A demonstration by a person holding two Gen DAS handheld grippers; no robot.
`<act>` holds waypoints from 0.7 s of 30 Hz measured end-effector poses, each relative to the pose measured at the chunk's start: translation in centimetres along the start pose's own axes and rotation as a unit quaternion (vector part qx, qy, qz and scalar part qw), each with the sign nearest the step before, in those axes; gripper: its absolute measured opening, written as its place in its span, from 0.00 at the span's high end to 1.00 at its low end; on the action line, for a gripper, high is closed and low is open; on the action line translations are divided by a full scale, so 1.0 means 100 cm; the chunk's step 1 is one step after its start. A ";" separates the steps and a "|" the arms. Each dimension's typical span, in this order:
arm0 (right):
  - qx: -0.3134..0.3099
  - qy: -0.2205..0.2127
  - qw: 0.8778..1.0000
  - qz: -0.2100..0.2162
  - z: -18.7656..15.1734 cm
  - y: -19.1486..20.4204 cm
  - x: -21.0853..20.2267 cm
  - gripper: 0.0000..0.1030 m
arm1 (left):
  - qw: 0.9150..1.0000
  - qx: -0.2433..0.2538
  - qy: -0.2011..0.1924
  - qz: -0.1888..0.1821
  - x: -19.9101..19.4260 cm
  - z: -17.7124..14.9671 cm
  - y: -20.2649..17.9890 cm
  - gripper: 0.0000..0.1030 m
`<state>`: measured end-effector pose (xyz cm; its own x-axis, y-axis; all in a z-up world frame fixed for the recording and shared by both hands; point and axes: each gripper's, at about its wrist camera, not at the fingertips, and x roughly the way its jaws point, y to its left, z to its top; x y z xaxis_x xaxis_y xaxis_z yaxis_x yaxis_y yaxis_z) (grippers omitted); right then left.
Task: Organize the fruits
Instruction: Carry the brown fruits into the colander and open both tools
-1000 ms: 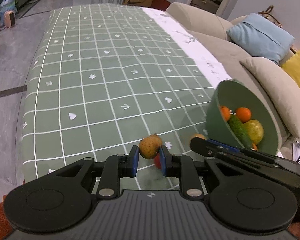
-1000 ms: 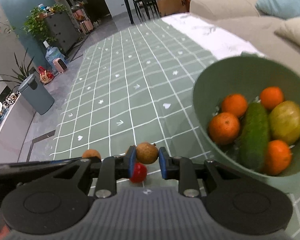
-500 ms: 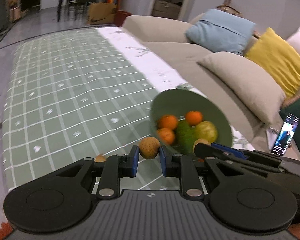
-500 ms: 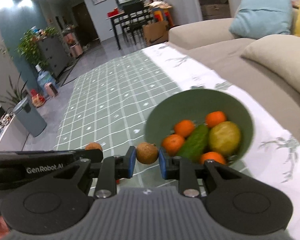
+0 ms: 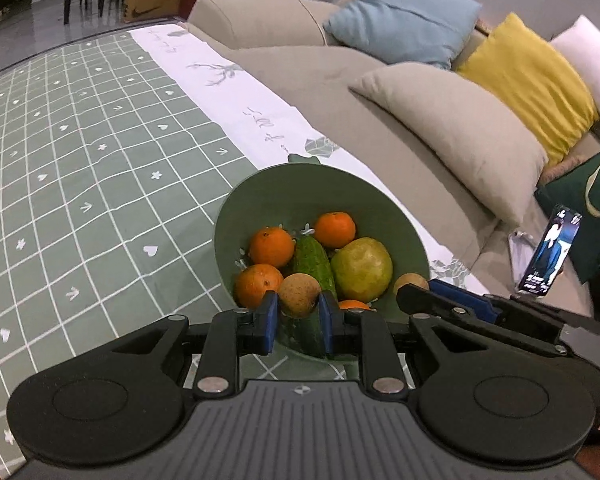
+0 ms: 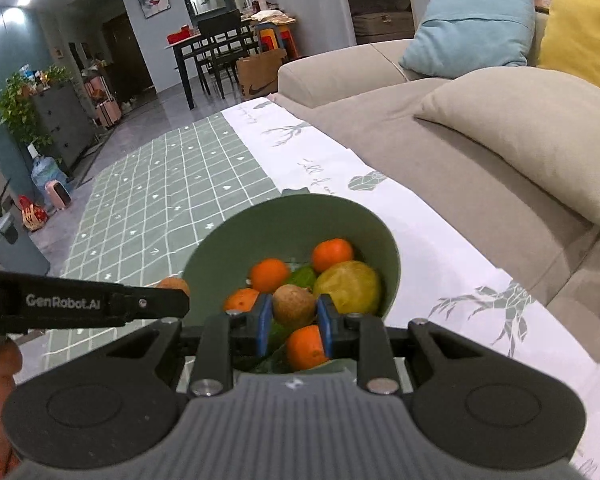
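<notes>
A green bowl (image 5: 300, 184) (image 6: 300, 216) on the table holds several oranges (image 5: 271, 246), a cucumber (image 5: 312, 258) and a yellow-green pear-like fruit (image 5: 362, 269). My left gripper (image 5: 298, 318) is shut on a small brown round fruit (image 5: 299, 295) just over the bowl's near rim. My right gripper (image 6: 294, 322) is shut on a second brown round fruit (image 6: 294, 306), also over the bowl's near edge. The right gripper's fruit shows in the left wrist view (image 5: 411, 281), and the left gripper's fruit shows in the right wrist view (image 6: 175, 283).
The table has a green checked cloth (image 5: 80, 152) with a white border (image 6: 440, 248). A beige sofa (image 5: 380, 92) with cushions runs along the right. A phone (image 5: 550, 252) stands lit on the sofa's edge. The two grippers are close side by side.
Both grippers have carried their brown fruits right and forward from the cloth to the bowl's near rim. The red fruit and loose orange on the cloth have dropped out of view.
</notes>
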<state>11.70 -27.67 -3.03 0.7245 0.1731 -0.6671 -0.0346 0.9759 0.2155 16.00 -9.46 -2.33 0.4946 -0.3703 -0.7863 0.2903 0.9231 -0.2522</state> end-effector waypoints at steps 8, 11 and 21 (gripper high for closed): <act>-0.049 0.019 0.999 0.012 0.011 -0.002 0.034 0.80 | 0.999 0.019 0.029 0.014 0.034 0.020 0.004 0.77; -0.074 0.028 0.997 0.017 0.015 -0.002 0.046 0.80 | 0.998 0.034 0.042 0.019 0.047 0.025 0.004 0.77; -0.143 0.060 0.987 0.041 0.029 -0.005 0.087 0.80 | 0.994 0.090 0.061 0.031 0.078 0.034 0.000 0.76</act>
<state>20.07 -27.07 -6.89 0.6251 0.2512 -0.7390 -0.2949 0.9526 0.0743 22.69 -12.66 -6.55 0.4157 -0.2870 -0.8630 0.4088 0.9066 -0.1046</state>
